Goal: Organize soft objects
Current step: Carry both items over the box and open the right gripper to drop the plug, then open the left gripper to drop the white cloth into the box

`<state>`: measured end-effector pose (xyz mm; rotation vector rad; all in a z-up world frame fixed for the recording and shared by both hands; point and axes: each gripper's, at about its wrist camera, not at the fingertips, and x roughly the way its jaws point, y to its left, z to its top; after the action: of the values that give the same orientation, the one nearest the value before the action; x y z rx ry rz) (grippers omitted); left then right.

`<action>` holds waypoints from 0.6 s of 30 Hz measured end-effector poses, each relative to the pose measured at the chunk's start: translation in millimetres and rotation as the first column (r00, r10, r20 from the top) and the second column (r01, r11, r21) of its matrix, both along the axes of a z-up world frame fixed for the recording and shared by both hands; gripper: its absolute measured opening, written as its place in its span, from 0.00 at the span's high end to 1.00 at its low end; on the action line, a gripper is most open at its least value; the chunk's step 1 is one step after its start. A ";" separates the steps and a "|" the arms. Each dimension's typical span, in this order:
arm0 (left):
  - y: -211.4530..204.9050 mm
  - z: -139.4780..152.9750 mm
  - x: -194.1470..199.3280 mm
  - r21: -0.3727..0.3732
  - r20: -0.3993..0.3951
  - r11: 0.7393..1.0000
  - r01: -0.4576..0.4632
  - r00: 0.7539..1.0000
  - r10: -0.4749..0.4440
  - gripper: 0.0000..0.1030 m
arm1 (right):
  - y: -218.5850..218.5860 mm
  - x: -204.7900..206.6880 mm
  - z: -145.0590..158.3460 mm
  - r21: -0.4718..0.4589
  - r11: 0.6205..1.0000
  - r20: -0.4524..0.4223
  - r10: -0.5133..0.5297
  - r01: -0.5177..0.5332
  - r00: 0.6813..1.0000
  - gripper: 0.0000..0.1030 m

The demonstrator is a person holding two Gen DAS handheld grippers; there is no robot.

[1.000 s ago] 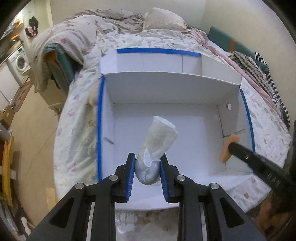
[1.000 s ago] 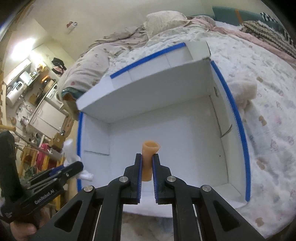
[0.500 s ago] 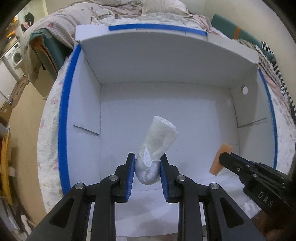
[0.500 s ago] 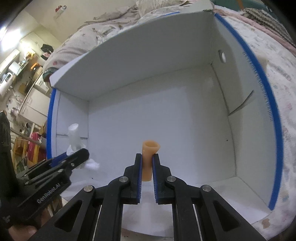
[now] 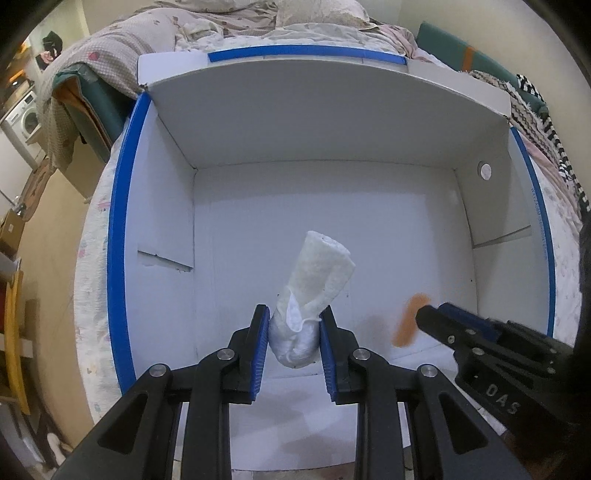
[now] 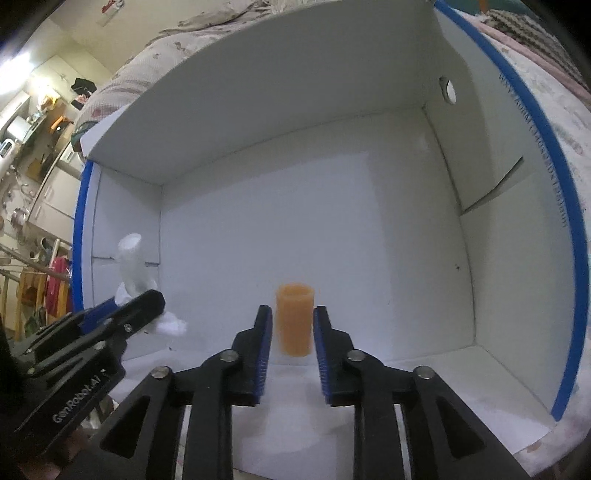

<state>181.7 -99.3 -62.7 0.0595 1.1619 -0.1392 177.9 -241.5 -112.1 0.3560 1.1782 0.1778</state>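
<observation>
A white box with blue-taped rims [image 5: 122, 229] [image 6: 554, 184] lies open on the bed. My left gripper [image 5: 293, 339] is shut on a rolled white cloth [image 5: 314, 284] and holds it over the box floor near the front. My right gripper [image 6: 291, 332] has its jaws open, with a small gap on each side of an orange soft roll [image 6: 294, 319] that stands between them inside the box. The orange roll appears blurred in the left wrist view [image 5: 410, 319], in front of the right gripper [image 5: 432, 317]. The white cloth also shows in the right wrist view [image 6: 135, 266].
The box's back wall [image 5: 314, 122] and side walls stand tall around the floor. The bed's floral cover [image 5: 92, 258] surrounds the box. Crumpled bedding and a pillow [image 5: 314, 14] lie behind it. A striped knit cloth [image 5: 546, 122] lies to the right.
Both grippers moved further into the box. The right gripper's jaws, earlier pinched on the orange roll, have opened; the roll has regained its round shape. The left gripper still grips the white cloth.
</observation>
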 end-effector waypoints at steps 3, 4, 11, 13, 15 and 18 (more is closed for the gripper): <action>2.1 -0.4 -1.6 -0.001 -0.009 1.000 -0.003 1.000 0.003 0.77 | -4.3 -2.2 7.0 -0.023 0.999 0.041 -0.025 0.026 0.999 0.22; 2.5 -0.5 -1.6 -0.001 -0.010 1.000 -0.004 1.000 0.004 0.77 | -5.9 -3.3 10.0 -0.016 0.999 0.058 -0.037 0.038 0.998 0.22; 3.2 -1.1 -1.9 -0.024 -0.014 1.000 0.001 1.000 -0.002 0.75 | -11.2 -3.1 8.9 0.000 0.998 0.045 -0.061 0.061 0.997 0.22; 3.5 -1.5 -1.9 -0.040 -0.029 0.999 0.003 1.000 -0.004 0.56 | -13.4 -3.4 7.7 -0.007 0.997 0.038 -0.073 0.073 0.997 0.22; 3.2 -0.1 -2.8 -0.014 -0.018 1.000 -0.001 1.000 0.001 0.43 | -12.4 -3.4 6.4 -0.029 0.997 0.023 -0.077 0.078 0.997 0.22; 3.9 3.1 -3.8 0.017 0.015 1.000 -0.014 1.000 0.014 0.39 | -12.9 0.2 3.9 -0.013 0.996 0.004 -0.084 0.084 0.996 0.22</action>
<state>177.9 -95.3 -59.7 0.0676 1.1482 -0.1164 178.1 -254.4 -108.2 0.3933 1.1584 0.0973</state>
